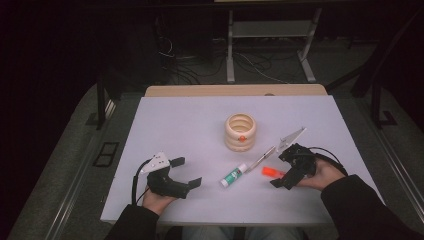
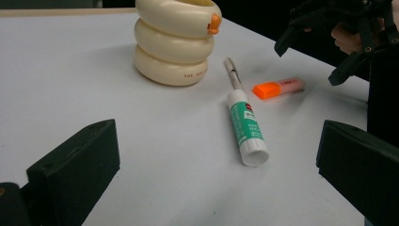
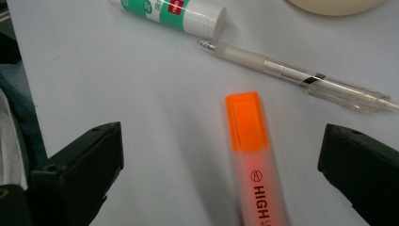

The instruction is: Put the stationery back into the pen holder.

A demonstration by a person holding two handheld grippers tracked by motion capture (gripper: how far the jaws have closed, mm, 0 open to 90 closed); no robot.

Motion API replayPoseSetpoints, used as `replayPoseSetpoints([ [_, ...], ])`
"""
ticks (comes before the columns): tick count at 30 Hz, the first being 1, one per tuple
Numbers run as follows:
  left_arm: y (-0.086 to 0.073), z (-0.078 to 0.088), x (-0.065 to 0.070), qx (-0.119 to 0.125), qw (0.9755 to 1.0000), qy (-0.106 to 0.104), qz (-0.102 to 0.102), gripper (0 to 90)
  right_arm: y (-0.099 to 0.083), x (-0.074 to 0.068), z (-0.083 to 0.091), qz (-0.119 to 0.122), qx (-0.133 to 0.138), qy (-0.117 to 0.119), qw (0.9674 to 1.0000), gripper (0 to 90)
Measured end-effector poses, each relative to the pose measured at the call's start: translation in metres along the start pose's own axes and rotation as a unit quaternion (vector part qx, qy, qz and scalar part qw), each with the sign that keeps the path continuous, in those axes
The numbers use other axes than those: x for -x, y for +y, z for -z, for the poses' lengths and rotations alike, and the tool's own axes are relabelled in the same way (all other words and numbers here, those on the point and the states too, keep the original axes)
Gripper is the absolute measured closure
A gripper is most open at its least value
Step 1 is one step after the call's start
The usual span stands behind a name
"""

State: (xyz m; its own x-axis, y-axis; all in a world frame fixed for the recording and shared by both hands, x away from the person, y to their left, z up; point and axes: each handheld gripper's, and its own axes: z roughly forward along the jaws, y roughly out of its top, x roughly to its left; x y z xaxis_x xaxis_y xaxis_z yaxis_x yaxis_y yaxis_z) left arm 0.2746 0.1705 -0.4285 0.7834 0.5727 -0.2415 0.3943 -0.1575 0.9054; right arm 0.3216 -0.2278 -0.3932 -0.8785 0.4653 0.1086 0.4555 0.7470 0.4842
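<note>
An orange highlighter [image 1: 270,172] [image 3: 253,155] lies on the white table [image 1: 180,125], between the wide-apart jaws of my right gripper [image 1: 280,169] [image 3: 219,179], which is open and not touching it. To its left lie a clear pen [image 1: 263,158] [image 3: 301,75] and a green-and-white glue stick [image 1: 233,175] [image 2: 246,127]. A cream ringed holder with an orange duck beak [image 1: 240,132] [image 2: 174,40] stands upright behind them. My left gripper [image 1: 186,172] [image 2: 216,188] is open at the front left, pointing at the glue stick from some distance, with nothing between its jaws.
The table's front edge runs just before both hands. A wooden strip [image 1: 235,90] borders the far edge. Beyond it stand metal frame legs [image 1: 230,50] and floor cables. Bare tabletop lies to the left and behind the holder.
</note>
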Motion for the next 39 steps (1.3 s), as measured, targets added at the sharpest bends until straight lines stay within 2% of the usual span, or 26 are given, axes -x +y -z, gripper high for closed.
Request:
replayPoseSetpoints([
  [11, 0.000, 0.000, 0.000, -0.001, 1.0000, -0.001, 0.000, 0.0, 0.006, 0.004, -0.014, 0.021, -0.031, 0.001, 0.9993, 0.3],
  [23, 0.000, 0.000, 0.000, -0.001, 1.0000, -0.002, 0.000, 0.0, 0.012, 0.009, -0.031, 0.032, -0.078, -0.009, 0.9964, 0.7],
  [24, 0.000, 0.000, 0.000, -0.001, 1.0000, -0.002, 0.000, 0.0, 0.013, 0.011, -0.031, 0.039, -0.083, 0.001, 0.9958, 11.5],
  [26, 0.000, 0.000, 0.000, -0.001, 1.0000, -0.002, 0.000, 0.0, 0.013, 0.011, -0.032, 0.036, -0.083, 0.007, 0.9959, 13.6],
  [30, 0.000, 0.000, 0.000, -0.001, 1.0000, -0.002, 0.000, 0.0, 0.015, 0.012, -0.034, 0.043, -0.092, 0.001, 0.9948, 15.3],
  [31, 0.000, 0.000, 0.000, -0.001, 1.0000, -0.002, 0.000, 0.0, 0.016, 0.012, -0.034, 0.044, -0.096, 0.002, 0.9944, 19.8],
  [35, 0.000, 0.000, 0.000, -0.003, 1.0000, -0.001, 0.000, 0.0, 0.019, 0.011, -0.035, 0.052, -0.104, 0.000, 0.9931, 23.3],
  [39, -0.001, 0.000, 0.001, -0.004, 1.0000, -0.003, -0.002, 0.0, 0.021, 0.009, -0.036, 0.061, -0.107, -0.003, 0.9924, 31.4],
])
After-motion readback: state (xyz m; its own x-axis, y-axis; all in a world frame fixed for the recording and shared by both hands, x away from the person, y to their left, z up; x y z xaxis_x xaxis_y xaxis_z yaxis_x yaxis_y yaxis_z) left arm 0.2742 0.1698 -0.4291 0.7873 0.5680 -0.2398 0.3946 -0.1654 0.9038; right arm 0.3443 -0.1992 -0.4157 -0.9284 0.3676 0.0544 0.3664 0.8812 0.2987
